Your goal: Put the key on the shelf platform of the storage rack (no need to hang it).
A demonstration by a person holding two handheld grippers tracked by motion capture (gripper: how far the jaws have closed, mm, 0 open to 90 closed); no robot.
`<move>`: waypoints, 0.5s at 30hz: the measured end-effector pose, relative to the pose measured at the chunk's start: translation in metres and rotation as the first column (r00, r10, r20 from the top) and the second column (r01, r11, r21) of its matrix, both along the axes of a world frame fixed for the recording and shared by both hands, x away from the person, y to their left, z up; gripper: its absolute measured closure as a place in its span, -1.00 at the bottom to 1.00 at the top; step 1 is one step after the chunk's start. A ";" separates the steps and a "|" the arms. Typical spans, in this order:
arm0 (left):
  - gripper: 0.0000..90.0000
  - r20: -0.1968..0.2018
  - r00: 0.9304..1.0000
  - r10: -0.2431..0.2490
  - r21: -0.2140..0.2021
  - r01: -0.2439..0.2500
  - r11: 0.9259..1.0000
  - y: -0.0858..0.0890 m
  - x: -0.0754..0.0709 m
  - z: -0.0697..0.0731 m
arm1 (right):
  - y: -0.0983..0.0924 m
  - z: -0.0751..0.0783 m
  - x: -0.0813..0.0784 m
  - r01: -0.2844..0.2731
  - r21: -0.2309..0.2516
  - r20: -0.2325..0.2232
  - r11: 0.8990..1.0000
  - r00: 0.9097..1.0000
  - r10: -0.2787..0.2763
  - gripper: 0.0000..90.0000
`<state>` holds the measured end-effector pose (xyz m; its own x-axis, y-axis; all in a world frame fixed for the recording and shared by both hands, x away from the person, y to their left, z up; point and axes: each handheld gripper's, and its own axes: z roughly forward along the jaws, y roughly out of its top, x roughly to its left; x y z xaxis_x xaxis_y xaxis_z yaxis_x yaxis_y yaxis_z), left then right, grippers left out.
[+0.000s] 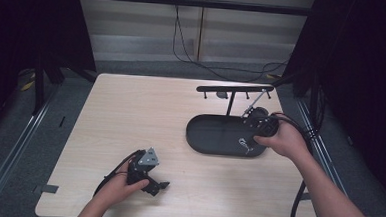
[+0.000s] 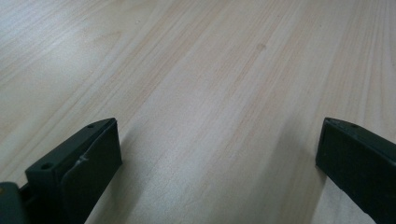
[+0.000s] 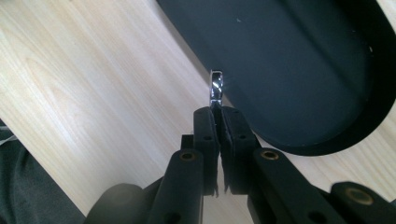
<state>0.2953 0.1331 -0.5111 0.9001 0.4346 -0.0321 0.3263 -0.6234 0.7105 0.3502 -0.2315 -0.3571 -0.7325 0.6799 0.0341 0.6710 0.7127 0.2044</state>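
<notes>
Pale wood table (image 1: 130, 115) carries your black oval tray (image 1: 214, 139) at the right. Your right gripper (image 3: 217, 112) pinches a shiny metal ring (image 3: 215, 86) edge-on above the tray's rim, seen close in its own view. Your left gripper (image 2: 219, 154) rests near-left, jaws wide apart, holding nothing.
</notes>
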 end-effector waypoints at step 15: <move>-1.00 0.000 1.000 0.000 0.000 0.000 1.000 0.000 0.000 0.000 | 0.002 -0.001 0.020 0.062 -0.003 0.005 0.998 0.998 -0.062 0.91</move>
